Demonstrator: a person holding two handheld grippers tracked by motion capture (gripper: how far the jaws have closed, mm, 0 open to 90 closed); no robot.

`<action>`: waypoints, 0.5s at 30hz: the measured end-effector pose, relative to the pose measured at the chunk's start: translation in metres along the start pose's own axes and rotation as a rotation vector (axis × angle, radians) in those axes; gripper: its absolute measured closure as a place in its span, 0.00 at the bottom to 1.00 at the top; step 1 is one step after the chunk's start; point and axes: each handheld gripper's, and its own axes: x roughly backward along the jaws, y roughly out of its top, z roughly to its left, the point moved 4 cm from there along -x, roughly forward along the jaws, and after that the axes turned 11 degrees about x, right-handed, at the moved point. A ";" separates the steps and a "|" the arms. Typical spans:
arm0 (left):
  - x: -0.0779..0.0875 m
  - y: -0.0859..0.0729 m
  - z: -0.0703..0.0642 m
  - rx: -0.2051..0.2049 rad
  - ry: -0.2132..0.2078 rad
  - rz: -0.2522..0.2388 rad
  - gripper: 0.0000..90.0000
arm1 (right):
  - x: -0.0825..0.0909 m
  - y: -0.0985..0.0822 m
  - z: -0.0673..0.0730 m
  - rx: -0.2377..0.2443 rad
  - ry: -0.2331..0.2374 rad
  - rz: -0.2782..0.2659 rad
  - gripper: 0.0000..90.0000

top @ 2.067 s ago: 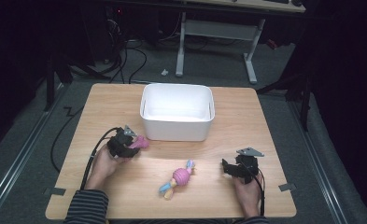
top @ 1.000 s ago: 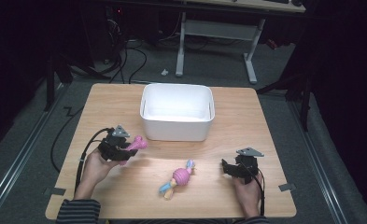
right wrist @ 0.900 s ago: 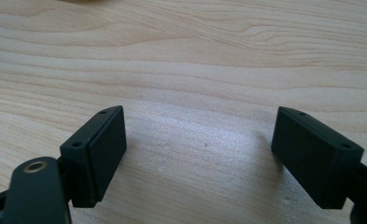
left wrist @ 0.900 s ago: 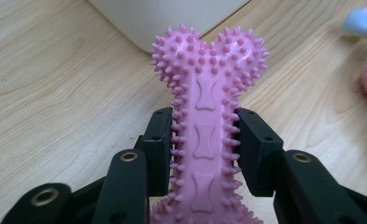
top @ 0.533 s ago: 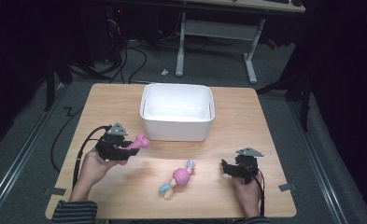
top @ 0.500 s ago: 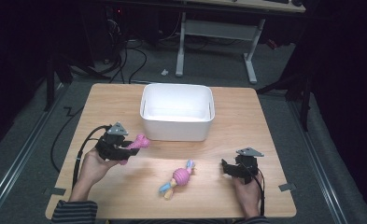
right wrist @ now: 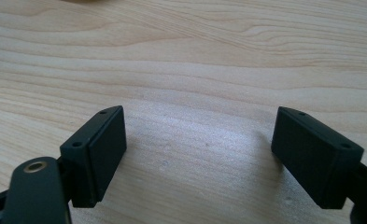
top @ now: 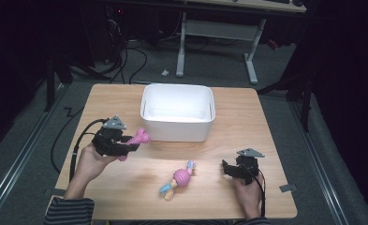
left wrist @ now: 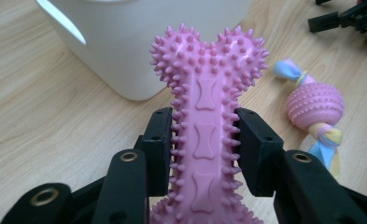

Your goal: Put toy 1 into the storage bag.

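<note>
While the left gripper (left wrist: 204,135) clamps the pink bone (left wrist: 205,116) by its shaft at centre left of the high view, just beside the tub (top: 178,112), the spiky rubber could twist or slip if tilted carelessly. The tub looks empty (white inside). The right gripper (right wrist: 197,154) rests open at lower right; the rope ball (top: 180,178) lies on the bench (top: 247,117).

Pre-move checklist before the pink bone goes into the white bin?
1. Left gripper shut on the pink bone, both fingers on its shaft: ok.
2. Bone centred in the grip: ok.
3. White bin looks empty, upright: ok.
4. Bone lifted above the bin's rim: not ok.
5. Right gripper open, resting on the table, clear of the path: ok.
6. Rope ball toy away from the path: ok.
</note>
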 end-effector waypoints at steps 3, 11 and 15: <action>0.004 0.006 -0.002 0.000 -0.008 -0.009 0.66 | 0.000 0.000 0.000 0.000 0.000 0.000 0.20; 0.009 0.023 -0.010 -0.017 -0.027 -0.019 0.66 | 0.000 0.000 0.000 -0.001 0.001 0.000 0.20; 0.012 0.036 -0.013 -0.020 -0.037 -0.028 0.66 | 0.000 0.000 0.000 0.000 0.001 0.000 0.20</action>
